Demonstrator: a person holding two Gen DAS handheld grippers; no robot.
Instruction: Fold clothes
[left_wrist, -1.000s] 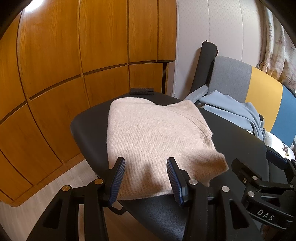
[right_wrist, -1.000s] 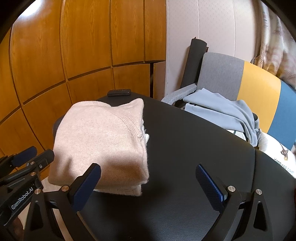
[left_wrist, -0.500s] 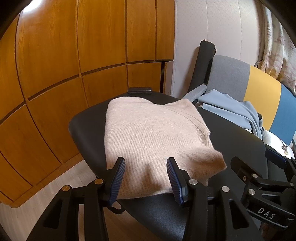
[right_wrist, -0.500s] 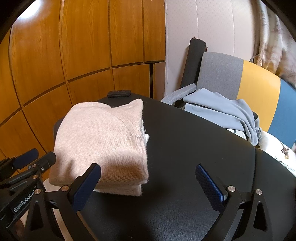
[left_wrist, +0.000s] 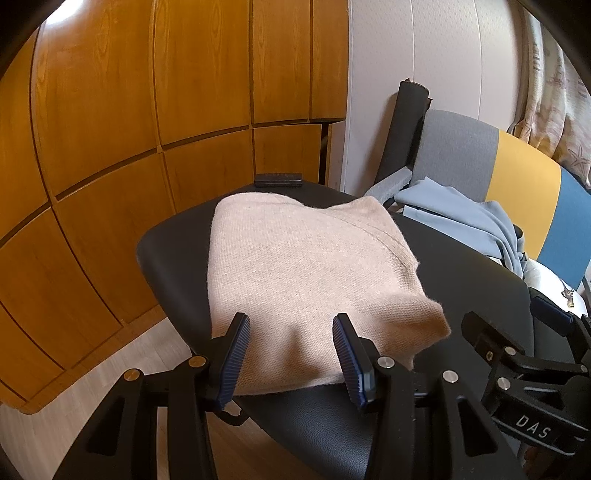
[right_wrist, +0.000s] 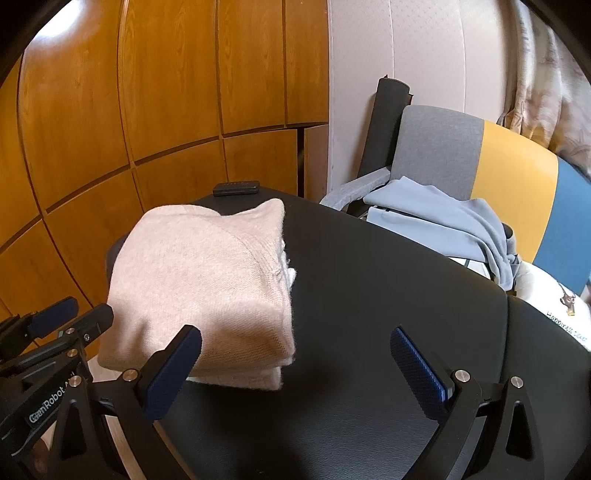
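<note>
Black padded table (right_wrist: 369, 280) | wood-panel wall (left_wrist: 110, 147) | grey-yellow-blue chair (right_wrist: 498, 162)

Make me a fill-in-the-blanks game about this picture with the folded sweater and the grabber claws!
1. The folded sweater is the colour ____.
2. It lies on a ____ table.
3. The left gripper and the right gripper both have jaws that are ____ and hold nothing.
4. The light blue garment is draped on a ____.

Missing words: beige; black; open; chair
</note>
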